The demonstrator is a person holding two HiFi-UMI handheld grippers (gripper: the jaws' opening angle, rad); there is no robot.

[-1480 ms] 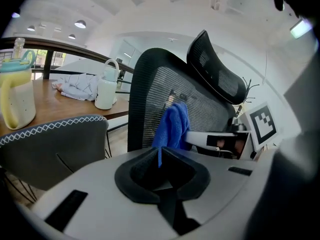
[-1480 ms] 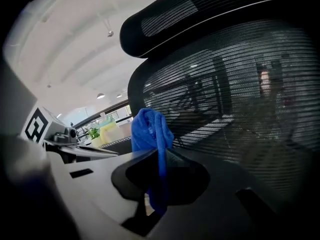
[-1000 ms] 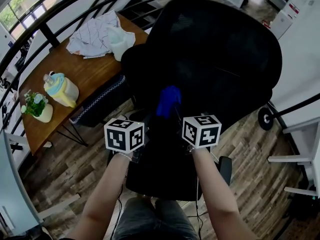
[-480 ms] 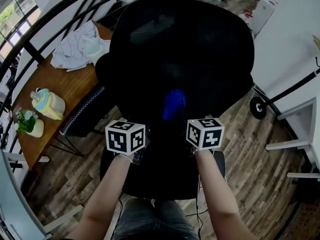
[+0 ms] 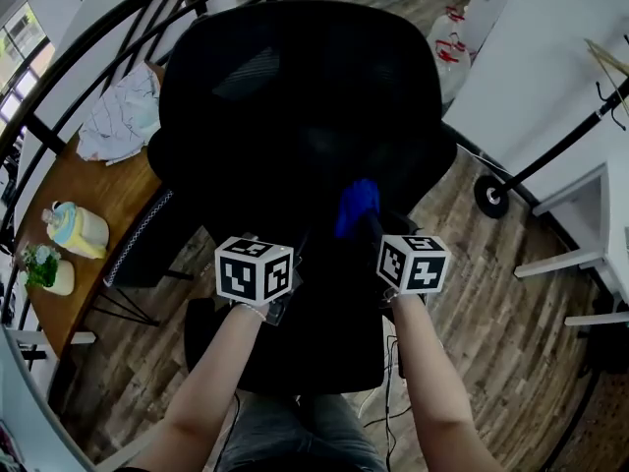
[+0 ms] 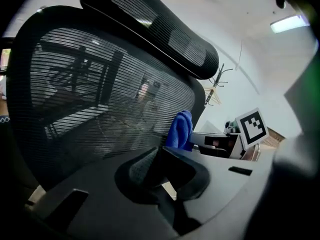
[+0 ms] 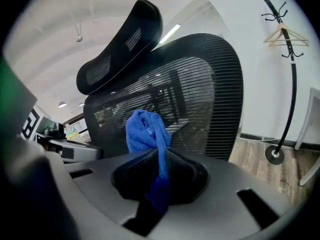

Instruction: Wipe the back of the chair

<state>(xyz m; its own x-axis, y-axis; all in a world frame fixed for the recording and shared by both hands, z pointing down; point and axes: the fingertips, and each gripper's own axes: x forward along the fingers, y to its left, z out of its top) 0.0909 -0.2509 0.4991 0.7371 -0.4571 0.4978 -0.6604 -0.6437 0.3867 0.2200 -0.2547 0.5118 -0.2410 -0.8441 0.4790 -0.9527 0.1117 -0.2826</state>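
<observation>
Clamping a crumpled blue cloth (image 7: 145, 131), the right tongs (image 7: 160, 159) are sweeping rightward across the black mesh chair back (image 7: 205, 89), advancing the wipe, while the left tongs (image 6: 161, 159) are idling closed and empty.

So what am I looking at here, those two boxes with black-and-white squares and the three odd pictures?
No robot here: a person holds a hand tool with two jaws in each hand. The patterned cubes are parts of those tools. One picture comes from a camera on the person's head, looking down; the other two ride on the tools. The right gripper is clamped on a blue cloth, close to the black mesh chair back. The left gripper has its jaws together, holding nothing. A wooden table stands to the left.
</observation>
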